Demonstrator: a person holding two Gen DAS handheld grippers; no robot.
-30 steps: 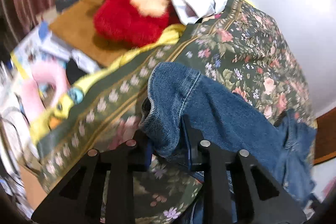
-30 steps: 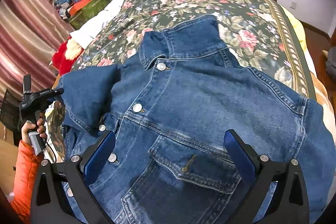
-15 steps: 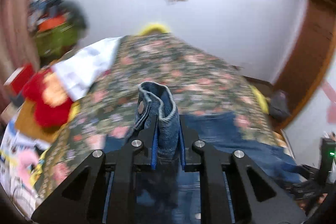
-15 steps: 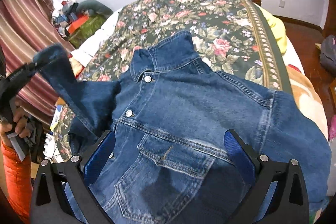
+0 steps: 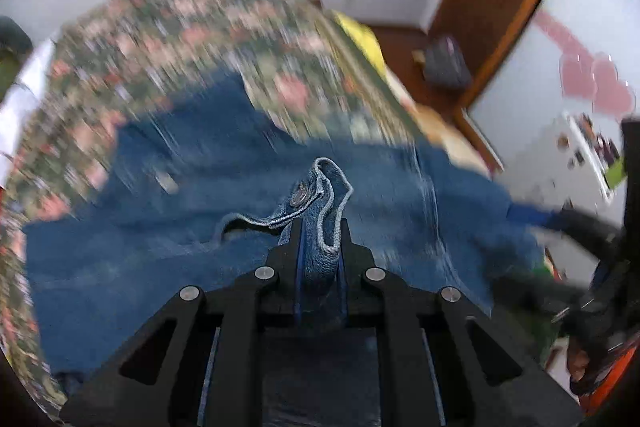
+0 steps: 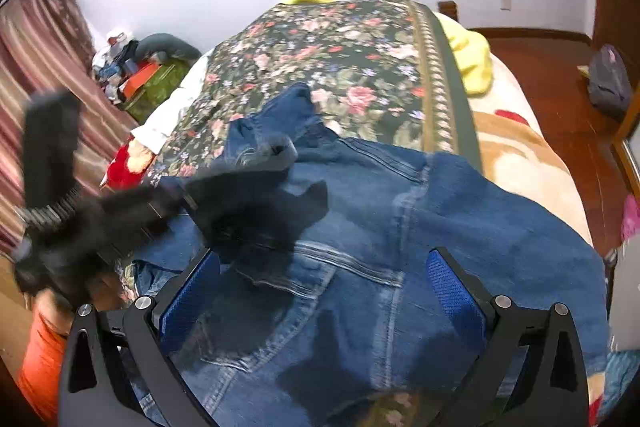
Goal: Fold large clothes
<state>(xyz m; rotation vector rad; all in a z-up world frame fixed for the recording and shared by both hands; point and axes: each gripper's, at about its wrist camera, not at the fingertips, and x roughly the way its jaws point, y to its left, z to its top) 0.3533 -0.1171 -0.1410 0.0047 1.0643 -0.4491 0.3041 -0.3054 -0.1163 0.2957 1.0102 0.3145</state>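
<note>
Denim jacket (image 6: pixel 400 219) lies near the bedspread's (image 6: pixel 340 39) front edge; left gripper (image 5: pixel 320 239), pinching the sleeve cuff (image 5: pixel 324 195), has carried it from the left edge over the chest, starting the fold. Right gripper (image 6: pixel 320 291) hovers, fingers spread.

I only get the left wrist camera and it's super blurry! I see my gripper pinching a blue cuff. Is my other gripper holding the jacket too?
Observer: No. The right gripper is open and hovers over the denim jacket, gripping nothing.
Operator: Where is my cuff compared to the jacket?
Observer: The left gripper holds the cuff above the jacket's front, towards the collar.
Operator: Is there anything next to the bed?
Observer: A red plush toy lies by the left edge of the floral bedspread, near the striped curtain.
</note>
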